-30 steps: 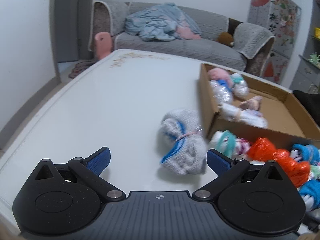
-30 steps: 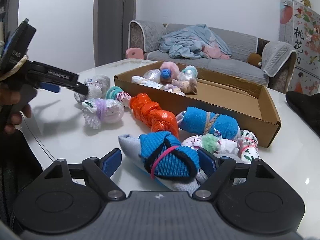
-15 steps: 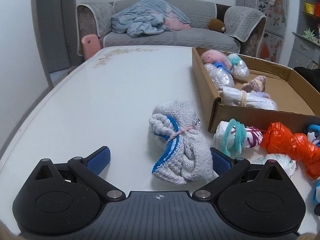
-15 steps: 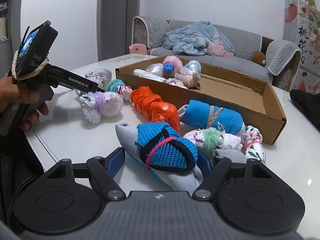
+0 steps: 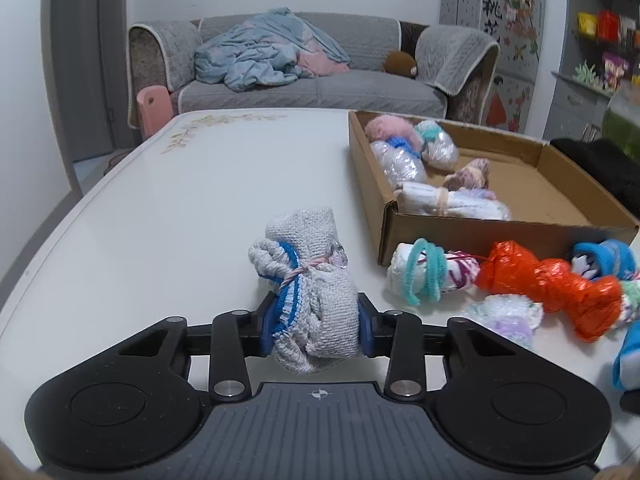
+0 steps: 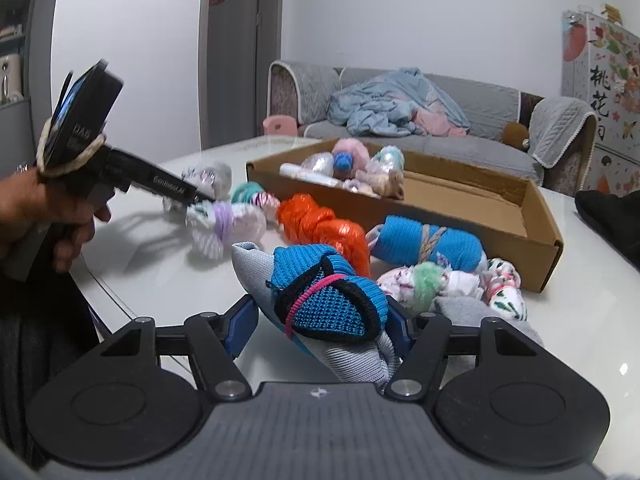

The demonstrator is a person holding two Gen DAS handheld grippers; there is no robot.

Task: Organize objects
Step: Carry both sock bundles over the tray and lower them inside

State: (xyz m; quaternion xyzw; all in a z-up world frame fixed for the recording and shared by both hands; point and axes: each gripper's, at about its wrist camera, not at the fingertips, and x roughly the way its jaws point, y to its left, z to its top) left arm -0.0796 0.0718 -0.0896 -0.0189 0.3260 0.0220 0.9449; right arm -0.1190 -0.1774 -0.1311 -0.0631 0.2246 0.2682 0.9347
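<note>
Fingers (image 5: 269, 328) closing on grey sock bundle (image 5: 308, 292).

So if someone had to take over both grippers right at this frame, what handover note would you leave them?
Left gripper: closing, pads already pressing the grey knitted sock bundle with blue trim, which lies on the white table.
Right gripper: closing around the blue mesh-and-grey sock bundle tied with a pink band; a firm grip is not yet clear.
Done: several wrapped bundles already lie in the shallow brown cardboard box.
Left: both gripped bundles, the crinkly orange plastic bundle, the blue roll tied with cord and other bundles beside the box.
</note>
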